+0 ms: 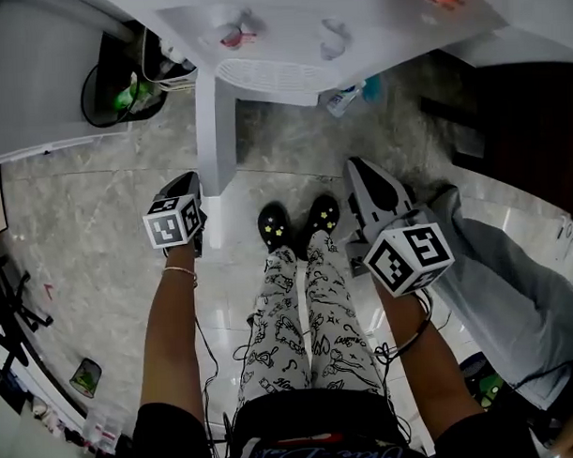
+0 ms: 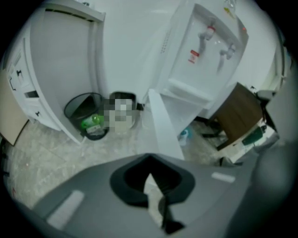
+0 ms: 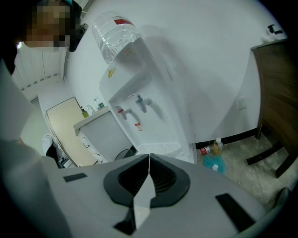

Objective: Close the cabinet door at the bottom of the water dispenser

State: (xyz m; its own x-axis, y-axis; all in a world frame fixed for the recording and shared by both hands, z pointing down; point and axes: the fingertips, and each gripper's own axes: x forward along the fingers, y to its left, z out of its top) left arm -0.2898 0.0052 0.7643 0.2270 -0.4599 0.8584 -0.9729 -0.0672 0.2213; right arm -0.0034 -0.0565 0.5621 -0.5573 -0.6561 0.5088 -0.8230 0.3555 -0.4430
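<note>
A: Why is the left gripper (image 1: 189, 185) hovering before the water dispenser (image 1: 373, 18), jaws pressed together, empty?

B: The cabinet door (image 1: 215, 118) is standing open at the dispenser's foot, so it's probably readying a push. The right gripper (image 1: 358, 170), likewise pinched empty, is idling.

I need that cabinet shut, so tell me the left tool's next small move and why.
Probably ease the left tool rightward against the cabinet door, near its free edge. The door stands swung out toward the person, and the shut tool sits just left of it.
</note>
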